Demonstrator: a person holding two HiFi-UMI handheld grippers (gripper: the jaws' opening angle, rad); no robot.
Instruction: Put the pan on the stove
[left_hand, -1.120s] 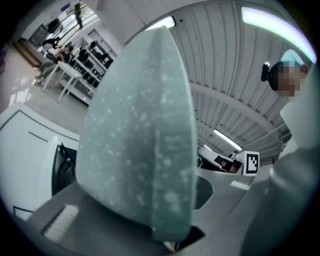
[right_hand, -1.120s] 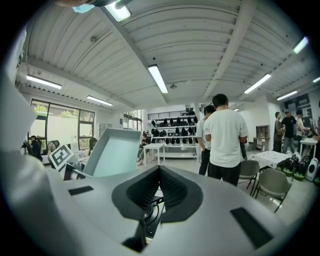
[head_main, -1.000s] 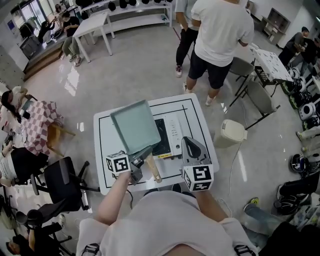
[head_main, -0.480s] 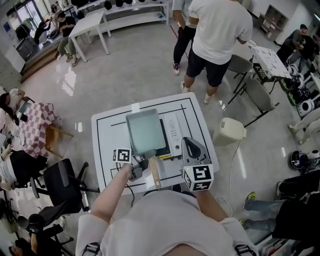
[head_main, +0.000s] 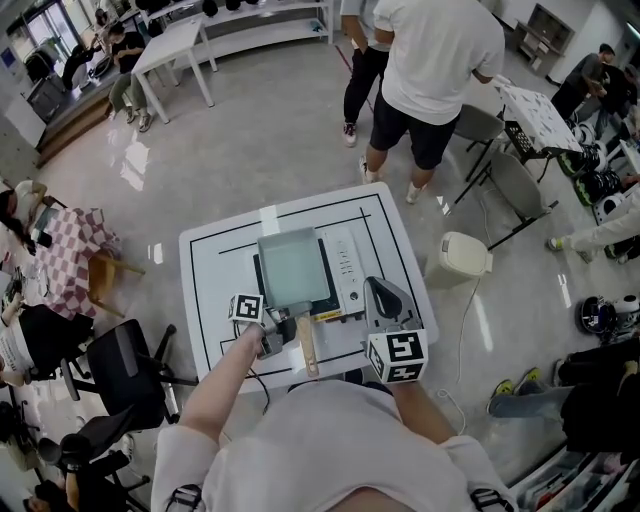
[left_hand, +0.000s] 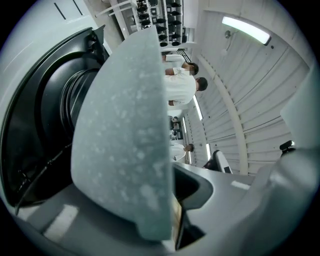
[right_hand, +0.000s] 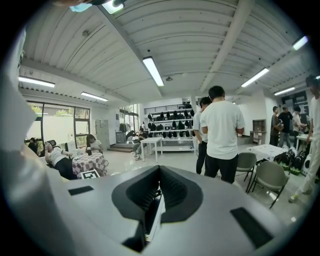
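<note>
Over the last second the pale green rectangular pan (head_main: 293, 267), pinched at its wooden handle by the left tongs (head_main: 283, 330), has dropped from tilted to level over the black-and-white stove (head_main: 345, 262) on the white desk (head_main: 213, 300), so it is probably about seated, while the right tongs (head_main: 380, 296) hover pressed together, empty.

Your pale-green square pan (head_main: 293, 268) wears a matt, white-speckled coating, and its handle (head_main: 306, 345) looks like bare light wood. The black stove top (left_hand: 45, 130) shines glossy.

Head view looks steeply down on stove (head_main: 346, 268); left gripper view (close) shares it.
</note>
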